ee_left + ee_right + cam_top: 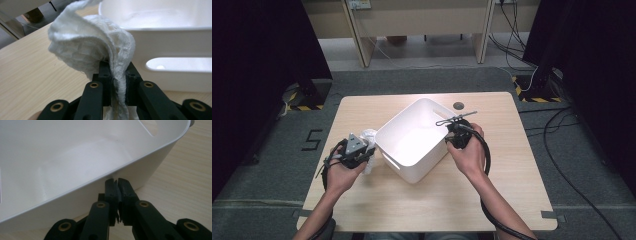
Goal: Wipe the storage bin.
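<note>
White cloth (95,47) upright in L gripper (117,75).

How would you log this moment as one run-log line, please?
left gripper: shut on white cloth | right gripper: shut beside white bin rim | bin on table

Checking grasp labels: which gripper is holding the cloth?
The left gripper: its jaws pinch the white cloth beside the bin. The right gripper is shut near the bin's rim, no cloth in it.

Lab recording space, black curtains (257,60), hazard-taped stand bases (302,102), loose floor cables (572,150), grey carpet (427,80)
</note>
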Motion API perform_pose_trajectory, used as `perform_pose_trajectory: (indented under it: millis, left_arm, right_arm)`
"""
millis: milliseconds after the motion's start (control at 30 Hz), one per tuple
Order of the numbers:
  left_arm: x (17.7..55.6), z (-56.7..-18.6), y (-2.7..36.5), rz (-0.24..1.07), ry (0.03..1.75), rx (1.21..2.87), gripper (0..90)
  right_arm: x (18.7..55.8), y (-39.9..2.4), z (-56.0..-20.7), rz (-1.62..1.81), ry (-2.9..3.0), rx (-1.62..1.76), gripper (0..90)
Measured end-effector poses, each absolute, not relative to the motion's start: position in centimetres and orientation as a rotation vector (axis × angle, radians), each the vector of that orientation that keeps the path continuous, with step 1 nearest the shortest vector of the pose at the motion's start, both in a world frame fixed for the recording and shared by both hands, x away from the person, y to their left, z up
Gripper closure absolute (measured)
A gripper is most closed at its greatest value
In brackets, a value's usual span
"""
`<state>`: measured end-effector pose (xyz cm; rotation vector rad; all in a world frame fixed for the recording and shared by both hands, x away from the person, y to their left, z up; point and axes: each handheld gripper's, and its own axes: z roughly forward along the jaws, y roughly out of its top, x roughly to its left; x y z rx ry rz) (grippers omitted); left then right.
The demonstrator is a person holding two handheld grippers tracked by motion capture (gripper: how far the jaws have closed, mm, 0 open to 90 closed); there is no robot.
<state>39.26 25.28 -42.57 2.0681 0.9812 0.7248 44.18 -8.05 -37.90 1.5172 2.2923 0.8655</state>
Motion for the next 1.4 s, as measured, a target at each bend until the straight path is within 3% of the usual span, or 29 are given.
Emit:
perform_pose_trajectory:
  millis: [433, 767, 1400]
  left_arm:
    - [39.9, -42.3, 19.3, 0.679, 0.839, 2.113, 79.0]
    - [39.3, -42.5, 19.3, 0.671, 0.836, 2.102, 78.9]
    - [38.6, -43.0, 17.5, 0.622, 0.809, 2.119, 78.8]
  right_arm:
    - [45.4, -9.2, -37.7, 0.855, 2.185, 1.561, 79.8]
    - [44.8, -10.4, -35.8, 1.001, 2.043, 1.643, 67.4]
    - [45.5, -8.8, -37.3, 0.906, 2.159, 1.564, 73.4]
